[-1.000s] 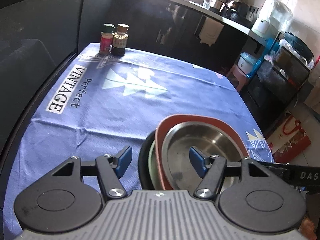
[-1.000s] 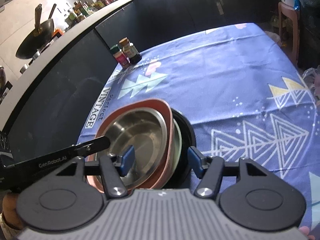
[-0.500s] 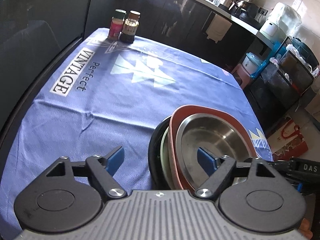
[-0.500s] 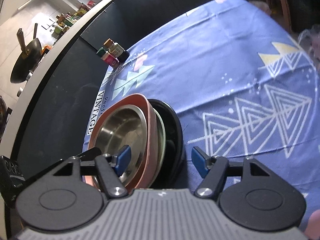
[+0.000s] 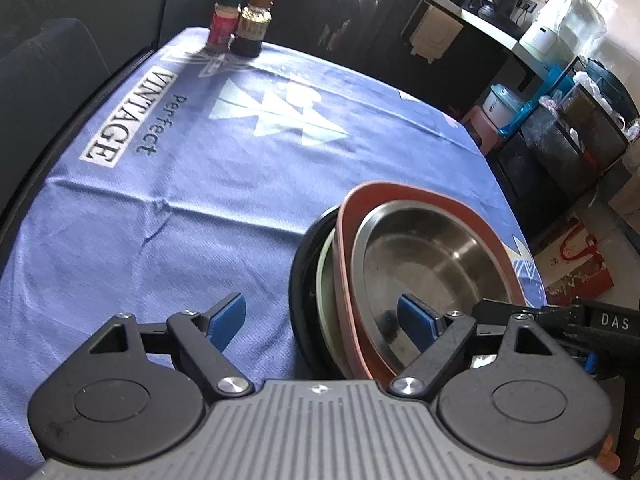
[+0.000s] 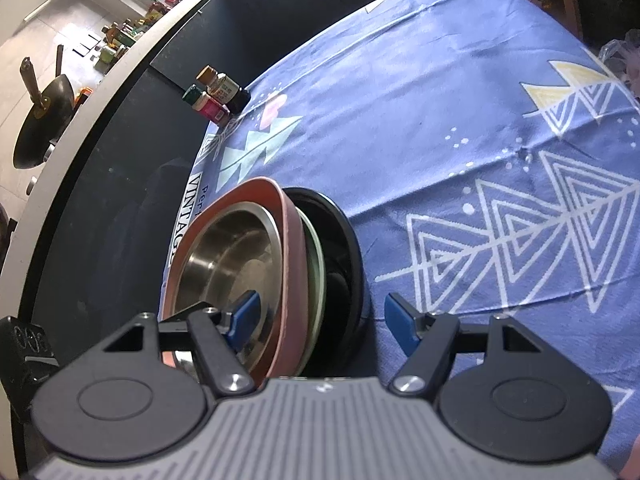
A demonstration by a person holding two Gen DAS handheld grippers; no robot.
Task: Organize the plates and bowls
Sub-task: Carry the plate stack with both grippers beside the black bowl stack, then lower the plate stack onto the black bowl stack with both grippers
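Note:
A stack of dishes lies on the blue tablecloth (image 5: 200,200): a steel bowl (image 5: 432,256) (image 6: 228,252) on a pink plate (image 5: 348,216) (image 6: 292,240), then a pale green plate (image 5: 325,276) (image 6: 318,256) and a black plate (image 5: 300,280) (image 6: 344,240) at the bottom. My left gripper (image 5: 322,318) straddles the near rim, open, with one pad inside the bowl and the other well outside the black rim. My right gripper (image 6: 322,320) straddles the opposite rim the same way, open, its pads clear of the dishes.
Two spice bottles (image 5: 240,24) (image 6: 216,92) stand at the far corner of the cloth. The stack sits close to the table edge, with a red bag (image 5: 576,260) on the floor beyond. A dark counter with a wok (image 6: 40,120) runs along the far side.
Both grippers' jaws have spread wider around the stack's rims and both have dropped a little lower. The stack keeps its place on the cloth.

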